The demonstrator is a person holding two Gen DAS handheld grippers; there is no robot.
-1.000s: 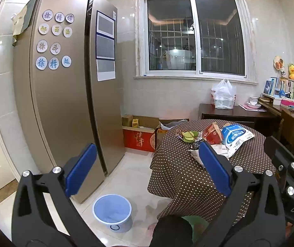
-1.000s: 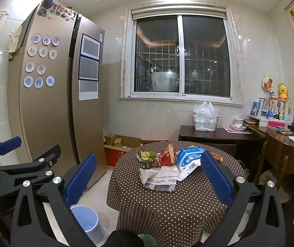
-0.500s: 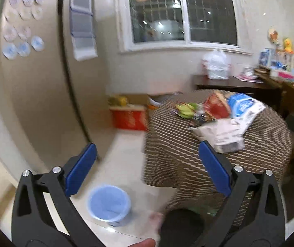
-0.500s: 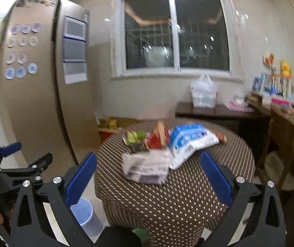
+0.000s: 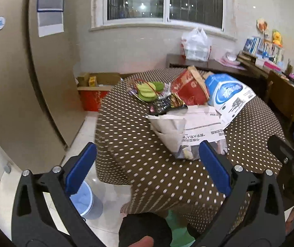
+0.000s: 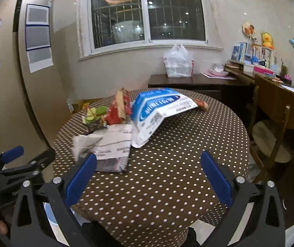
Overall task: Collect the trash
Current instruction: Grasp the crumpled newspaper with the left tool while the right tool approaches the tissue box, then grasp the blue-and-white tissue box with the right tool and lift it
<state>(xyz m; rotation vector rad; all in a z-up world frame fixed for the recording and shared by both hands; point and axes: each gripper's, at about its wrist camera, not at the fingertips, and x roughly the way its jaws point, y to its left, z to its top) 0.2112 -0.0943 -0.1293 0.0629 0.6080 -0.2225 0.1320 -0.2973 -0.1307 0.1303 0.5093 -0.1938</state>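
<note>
The fingers [image 5: 81,170] of the left gripper [image 5: 147,168] stood spread wide with nothing between them, the blue pads apart over the near edge of the round tabletop [image 5: 147,154]. The fingers [image 6: 215,177] of the right gripper [image 6: 148,178] were likewise spread wide and empty, held above the polka-dot cloth.

In the left wrist view, the trash lay grouped on the tabletop from 12 to 2 o'clock of the left gripper. A crumpled white printed paper wrapper [image 5: 190,127] lay nearest, its lower edge just beside the right-hand pad. Beyond it at 1 o'clock lay a blue and white plastic package [image 5: 227,94], overlapping the paper. A red paper bag [image 5: 190,90] stood against the blue package. A dark snack wrapper [image 5: 165,103] lay in front of the red bag, touching the paper. Green peel scraps [image 5: 149,89] lay at 12 o'clock, at the far side of the group.

A light blue waste bin [image 5: 85,201] stood on the floor at 7 o'clock, partly hidden behind the left-hand finger, beside the table's hanging cloth. The refrigerator [image 5: 13,82] filled the 9 o'clock side.

In the right wrist view, the left gripper showed at 9 o'clock. A wooden chair [image 6: 276,123] stood at 3 o'clock, near the tabletop.
</note>
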